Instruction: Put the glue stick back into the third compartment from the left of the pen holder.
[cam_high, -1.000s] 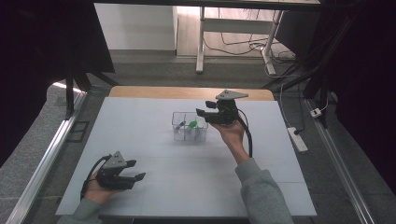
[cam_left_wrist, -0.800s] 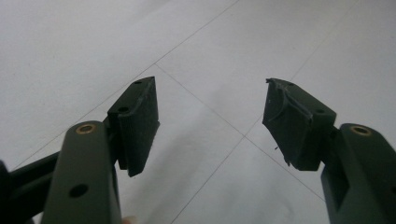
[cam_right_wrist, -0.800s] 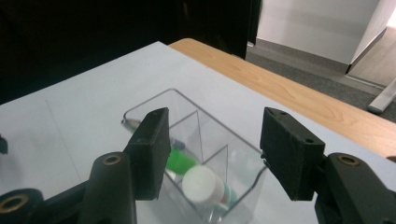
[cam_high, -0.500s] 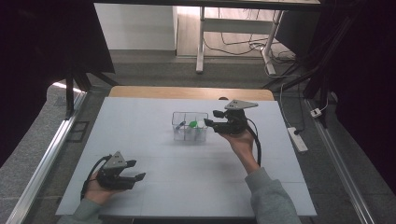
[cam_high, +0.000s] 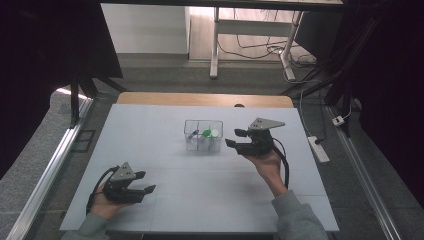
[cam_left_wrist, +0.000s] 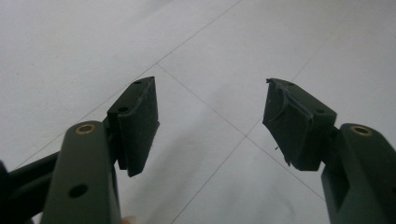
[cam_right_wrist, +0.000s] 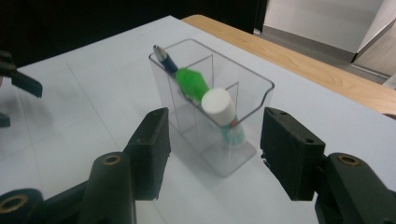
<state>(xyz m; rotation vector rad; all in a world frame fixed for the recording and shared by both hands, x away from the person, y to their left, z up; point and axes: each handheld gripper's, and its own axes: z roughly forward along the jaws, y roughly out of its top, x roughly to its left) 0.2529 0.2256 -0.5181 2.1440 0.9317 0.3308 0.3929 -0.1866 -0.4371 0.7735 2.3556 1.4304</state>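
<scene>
Clear organizer at mid-table, just left of the right gripper; jaws wide apart, empty, not touching it. Inside: blue pen, green item, white-capped tube (compartments unclear). Left gripper near-left, jaws apart over bare table.

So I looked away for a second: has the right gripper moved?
Yes. In the high view the right gripper has drawn back from above the clear organizer to its right side, toward the table's right edge.
</scene>
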